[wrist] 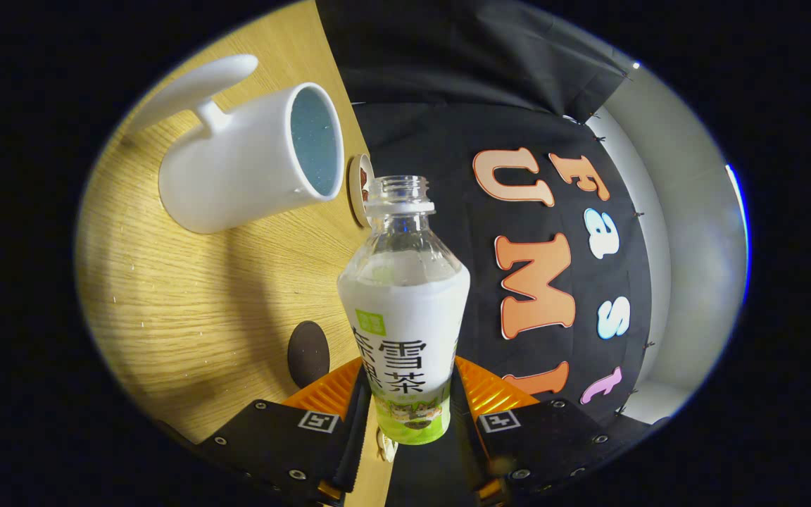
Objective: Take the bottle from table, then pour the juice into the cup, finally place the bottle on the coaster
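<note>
1. Gripper view: fingers (409, 415) clamped on the lower body of a clear plastic bottle (405, 310) with a white-and-green label wrap, one finger pressing each side.
2. Held clear of the wooden table (187, 303), neck pointing away from the fingers, cap off, threaded mouth open.
3. Pale liquid visible inside the bottle, up to the shoulder just above the label.
4. Beyond the bottle's mouth and off to one side: a white ceramic cup (250, 169) with a long curved handle and a blue speckled inside, standing on the table, its opening near the bottle's neck but apart from it.
5. Just beside the bottle's neck, between neck and cup rim: a small round pale disc (358, 186) with dark marks, partly hidden behind the neck; cannot tell what it is.
6. Beside the bottle's lower half, on the table near the fingers: a dark round flat coaster (307, 353), bare.
</note>
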A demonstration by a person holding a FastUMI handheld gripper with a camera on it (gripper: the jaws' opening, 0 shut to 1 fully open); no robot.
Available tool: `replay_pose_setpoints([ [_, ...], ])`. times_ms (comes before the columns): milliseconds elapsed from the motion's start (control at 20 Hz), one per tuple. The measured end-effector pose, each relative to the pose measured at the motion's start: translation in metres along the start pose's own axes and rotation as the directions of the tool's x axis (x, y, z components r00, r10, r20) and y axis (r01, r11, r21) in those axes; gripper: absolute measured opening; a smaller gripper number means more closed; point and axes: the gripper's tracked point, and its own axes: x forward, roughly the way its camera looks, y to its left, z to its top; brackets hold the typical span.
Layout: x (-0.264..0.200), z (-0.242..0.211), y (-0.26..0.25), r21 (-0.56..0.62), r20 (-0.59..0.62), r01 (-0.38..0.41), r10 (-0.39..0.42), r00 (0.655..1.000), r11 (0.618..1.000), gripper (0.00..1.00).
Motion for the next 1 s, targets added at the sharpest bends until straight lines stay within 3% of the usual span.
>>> replay_pose_setpoints([
  [250,-0.002,0.007,-0.004,-0.074,0.027,0.033,-0.031,0.999,0.997,0.58],
  [1000,-0.004,0.014,-0.012,-0.148,0.062,0.065,-0.056,0.996,0.987,0.58],
])
